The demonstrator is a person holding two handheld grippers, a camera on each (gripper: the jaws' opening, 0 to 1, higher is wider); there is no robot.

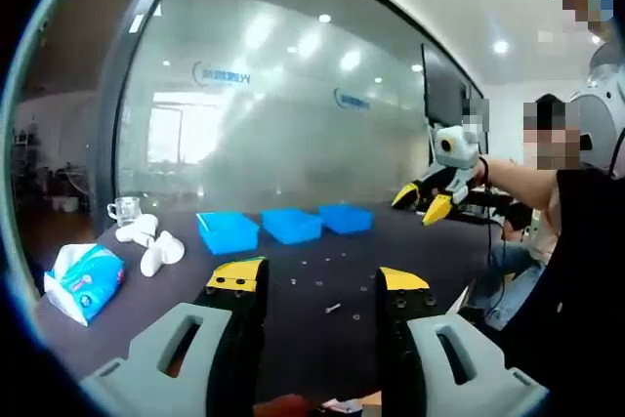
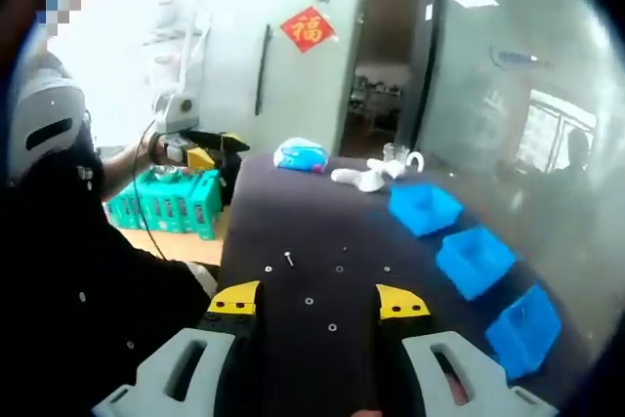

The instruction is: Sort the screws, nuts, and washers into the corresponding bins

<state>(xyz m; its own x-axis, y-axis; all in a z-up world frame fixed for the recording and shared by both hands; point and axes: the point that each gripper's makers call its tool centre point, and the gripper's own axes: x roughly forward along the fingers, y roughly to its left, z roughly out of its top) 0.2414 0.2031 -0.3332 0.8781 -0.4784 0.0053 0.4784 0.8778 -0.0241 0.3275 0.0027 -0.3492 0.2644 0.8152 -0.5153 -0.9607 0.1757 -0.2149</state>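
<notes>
1. Your left gripper [image 1: 318,285] is held above the dark table [image 1: 293,339] with its jaws spread wide and nothing between them; your right gripper [image 2: 319,302] is likewise spread wide and empty, hovering over the same table from the opposite end.
2. Seen from the left gripper view, the right gripper [image 1: 435,202] hangs off the far right edge of the table, well apart from the hardware.
3. The small parts lie loose on the table just ahead of the right jaws; one screw [image 2: 289,259] sits near a washer [image 2: 309,301], and a few more rings [image 2: 332,326] are scattered nearby; from here you cannot tell nuts from washers.
4. Three blue bins [image 2: 476,261] stand in a row along the glass-wall side, well apart from the parts; all look empty, so sorting has likely not begun.
5. A tissue pack [image 1: 85,280], white rolled things [image 1: 151,246] and a glass cup [image 1: 125,209] sit at one end, beyond the bins.
6. Risks: the parts are tiny and flat, so wide jaws coming down at a slant may flick one away or close on nothing; neighbours lie close, so you may pinch two at once; no bin shows a label, so a nut could land with the washers.
</notes>
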